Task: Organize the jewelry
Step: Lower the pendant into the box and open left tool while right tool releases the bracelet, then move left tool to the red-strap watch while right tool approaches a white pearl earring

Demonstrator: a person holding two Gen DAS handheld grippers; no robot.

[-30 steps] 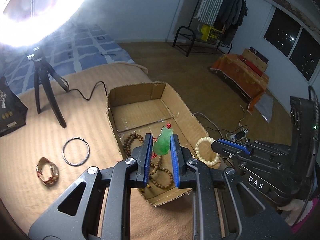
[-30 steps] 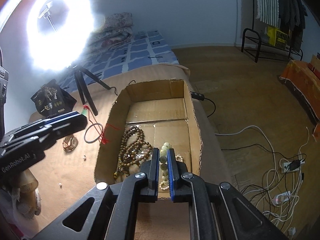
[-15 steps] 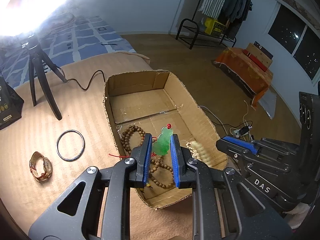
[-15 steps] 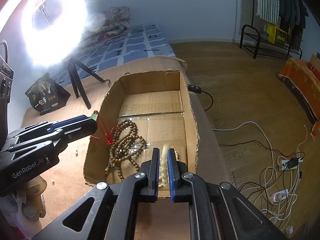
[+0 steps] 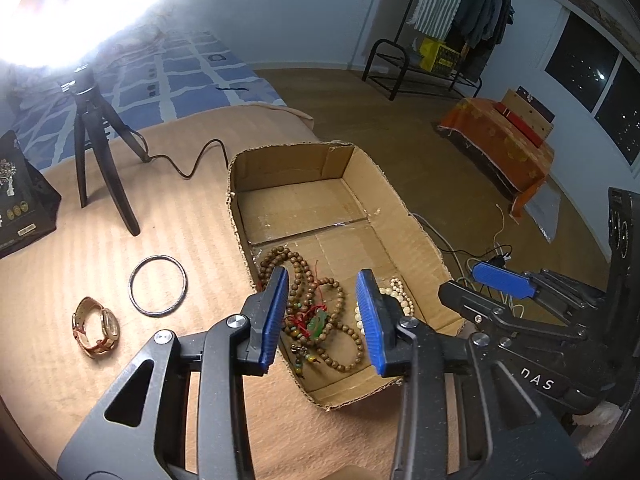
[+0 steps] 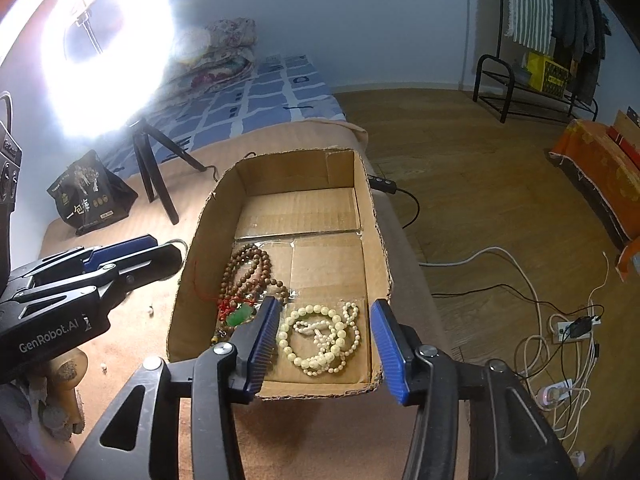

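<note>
Over the near end of the cardboard box [image 5: 412,224] both of my tools hang with jaws spread and nothing between them: the left hand-held gripper [image 5: 322,318] and the right hand-held gripper [image 6: 324,344] are released. Below the left one, on the box floor, lies the green pendant [image 5: 316,323] on its red cord, tangled among the brown bead strands [image 5: 298,268]. Below the right one sits the cream bead bracelets [image 6: 320,338], in the near right corner of the box.

Still outside, on the tan bed cover [image 5: 100,220], are the metal bangle [image 5: 158,290] and, just beside it toward me, the watch [image 5: 96,330]; both lie well to the left of my left hand-held gripper and apart from the box wall. I judge those are next. To do it well I would swing the left tool over the bangle, bring one pad inside the ring and one outside, and pinch the rim rather than scrape the soft cover, then carry it over the wall and set it down away from the bead tangle.
</note>
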